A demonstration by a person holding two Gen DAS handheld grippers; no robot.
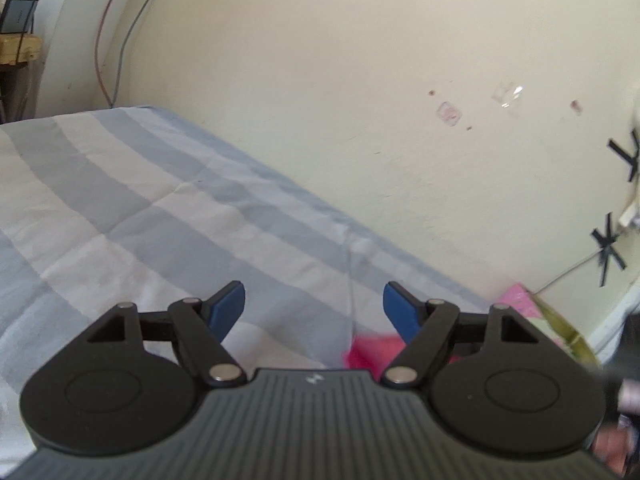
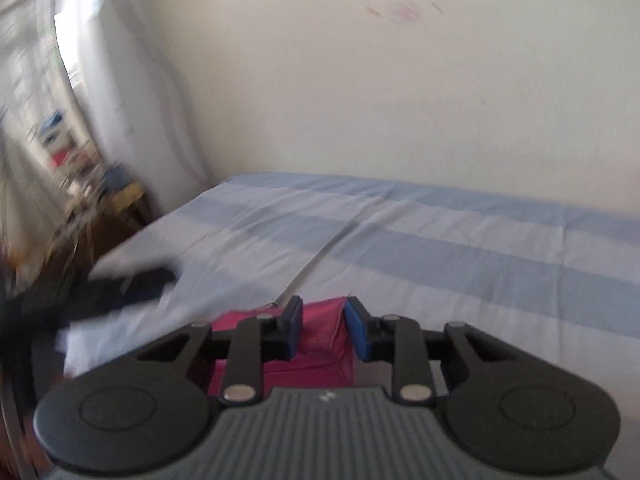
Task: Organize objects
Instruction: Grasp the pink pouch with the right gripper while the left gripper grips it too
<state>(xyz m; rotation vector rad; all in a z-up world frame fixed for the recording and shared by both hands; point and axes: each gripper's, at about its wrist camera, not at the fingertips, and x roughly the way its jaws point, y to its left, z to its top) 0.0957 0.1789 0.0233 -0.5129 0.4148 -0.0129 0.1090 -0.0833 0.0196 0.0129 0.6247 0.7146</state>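
From the left wrist camera, the left gripper (image 1: 314, 306) with black arms and blue pads (image 1: 226, 308) is spread wide, and nothing sits between the pads. Under it lies a bed sheet with blue and white stripes (image 1: 140, 200). A soft bright pink cloth (image 1: 370, 350) lies low on the sheet, just under the right-hand pad and partly hidden by the gripper's arm. It is blurry here. A cream wall (image 1: 360, 60) stands behind the bed.

From the right wrist camera, the right gripper (image 2: 322, 328) has its two blue pads pulled in close together. The pink cloth (image 2: 320, 320) is right between them, and the pads squeeze a raised fold of it. More of the cloth spreads out below the pads, down toward the gripper's grey body. It rests on the striped sheet (image 2: 460, 248). The left side of this view is too blurry to make out.
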